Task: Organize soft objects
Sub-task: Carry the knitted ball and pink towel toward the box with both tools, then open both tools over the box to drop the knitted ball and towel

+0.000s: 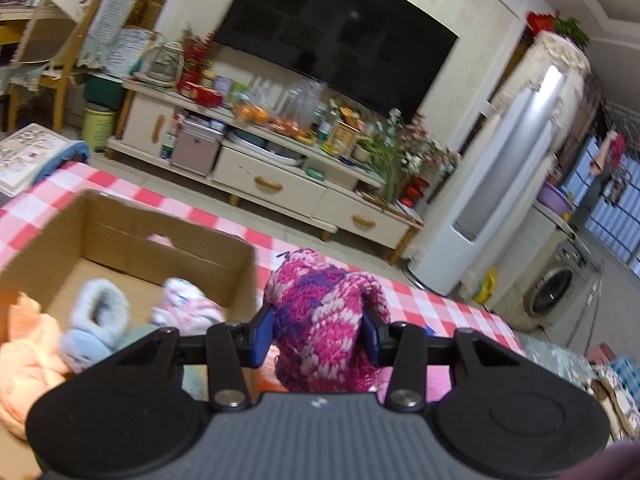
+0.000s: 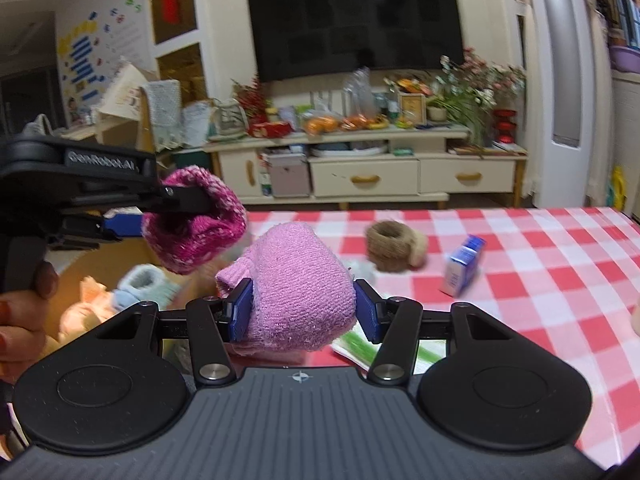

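Magenta knit bootie (image 1: 328, 320) sits clamped in our left gripper (image 1: 318, 336) beside the cardboard box (image 1: 160, 240), lilac bootie (image 2: 298, 300) in our right gripper (image 2: 304, 312); blue bootie (image 1: 96, 316) is boxed already, brown bootie (image 2: 394, 250) remains on the table.

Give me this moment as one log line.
left gripper: shut on magenta knit hat | right gripper: shut on pink knit hat | cardboard box: holds blue bootie | brown bootie: on table
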`<action>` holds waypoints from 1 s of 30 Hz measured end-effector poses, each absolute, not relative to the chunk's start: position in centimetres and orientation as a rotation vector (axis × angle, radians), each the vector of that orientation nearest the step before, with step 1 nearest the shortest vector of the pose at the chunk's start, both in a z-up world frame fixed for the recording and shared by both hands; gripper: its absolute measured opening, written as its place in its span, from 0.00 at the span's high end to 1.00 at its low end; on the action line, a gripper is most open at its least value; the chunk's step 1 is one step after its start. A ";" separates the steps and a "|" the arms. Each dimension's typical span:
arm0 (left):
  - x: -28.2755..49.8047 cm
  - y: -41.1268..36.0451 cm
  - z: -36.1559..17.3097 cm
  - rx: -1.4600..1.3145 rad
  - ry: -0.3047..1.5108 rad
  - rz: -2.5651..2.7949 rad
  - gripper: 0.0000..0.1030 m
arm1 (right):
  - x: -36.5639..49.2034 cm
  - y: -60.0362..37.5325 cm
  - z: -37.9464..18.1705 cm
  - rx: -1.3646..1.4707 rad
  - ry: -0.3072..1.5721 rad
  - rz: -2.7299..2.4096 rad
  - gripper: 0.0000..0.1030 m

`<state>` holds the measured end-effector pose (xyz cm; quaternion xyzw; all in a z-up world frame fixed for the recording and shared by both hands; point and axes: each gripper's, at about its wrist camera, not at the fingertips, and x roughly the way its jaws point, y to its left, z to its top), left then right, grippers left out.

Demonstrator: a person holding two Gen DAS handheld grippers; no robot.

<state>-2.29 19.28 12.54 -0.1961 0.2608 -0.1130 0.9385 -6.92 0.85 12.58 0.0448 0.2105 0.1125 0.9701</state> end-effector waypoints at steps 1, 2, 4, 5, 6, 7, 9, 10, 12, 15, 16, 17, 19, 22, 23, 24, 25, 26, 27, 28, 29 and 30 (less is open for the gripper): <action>-2.2 19.8 12.6 -0.407 0.529 -0.218 0.58 | -6.7 1.4 12.8 0.089 0.421 0.241 0.35; -2.2 20.4 12.6 -0.413 0.525 -0.205 0.58 | -6.5 1.9 13.0 0.087 0.416 0.252 0.35; -2.1 21.5 12.6 -0.421 0.517 -0.172 0.58 | -6.1 2.9 13.3 0.086 0.409 0.277 0.35; -2.1 22.0 12.6 -0.422 0.513 -0.157 0.58 | -5.8 3.4 13.4 0.085 0.407 0.291 0.35; -2.0 22.5 12.6 -0.422 0.509 -0.137 0.58 | -5.6 4.0 13.5 0.082 0.405 0.304 0.35; -1.9 23.1 12.5 -0.422 0.506 -0.117 0.58 | -5.3 4.5 13.5 0.078 0.404 0.318 0.35; -1.7 24.1 12.4 -0.425 0.501 -0.081 0.58 | -4.9 5.9 13.5 0.068 0.403 0.344 0.35; -1.5 24.6 12.4 -0.427 0.500 -0.067 0.58 | -4.6 6.3 13.6 0.060 0.402 0.356 0.35; -1.2 25.4 12.2 -0.428 0.500 -0.037 0.58 | -4.1 7.4 13.6 0.045 0.400 0.377 0.35; -0.7 26.7 11.9 -0.433 0.505 -0.003 0.58 | -3.6 8.9 13.6 0.028 0.403 0.406 0.35; -0.6 27.0 11.8 -0.437 0.509 0.002 0.58 | -3.6 9.0 13.5 0.025 0.407 0.413 0.35; -0.4 27.2 11.7 -0.439 0.514 0.006 0.58 | -3.5 9.2 13.6 0.025 0.411 0.421 0.35; -0.1 27.5 11.4 -0.436 0.524 0.015 0.58 | -3.3 9.5 13.4 0.024 0.422 0.435 0.35; 0.0 27.5 11.1 -0.422 0.537 0.022 0.57 | -3.4 9.8 12.9 0.013 0.439 0.451 0.35; 0.1 27.5 11.0 -0.417 0.540 0.024 0.57 | -3.5 9.8 12.8 0.011 0.446 0.455 0.35; 0.1 27.5 10.9 -0.412 0.544 0.027 0.57 | -3.6 9.8 12.7 0.009 0.452 0.458 0.34; 0.1 27.5 10.9 -0.406 0.548 0.030 0.57 | -3.7 9.8 12.6 0.006 0.457 0.462 0.33; 0.2 27.4 10.8 -0.399 0.552 0.034 0.57 | -3.8 10.0 12.5 0.001 0.461 0.464 0.32; 0.2 27.4 10.8 -0.392 0.553 0.037 0.55 | -4.0 10.1 12.4 -0.004 0.466 0.466 0.30; 0.2 27.4 10.9 -0.388 0.554 0.039 0.46 | -4.2 10.1 12.4 -0.007 0.468 0.468 0.30; 0.1 27.3 11.0 -0.388 0.553 0.043 0.41 | -4.4 10.1 12.3 -0.008 0.471 0.474 0.27; 0.0 27.2 11.1 -0.387 0.548 0.049 0.33 | -4.5 9.9 12.4 -0.004 0.469 0.475 0.18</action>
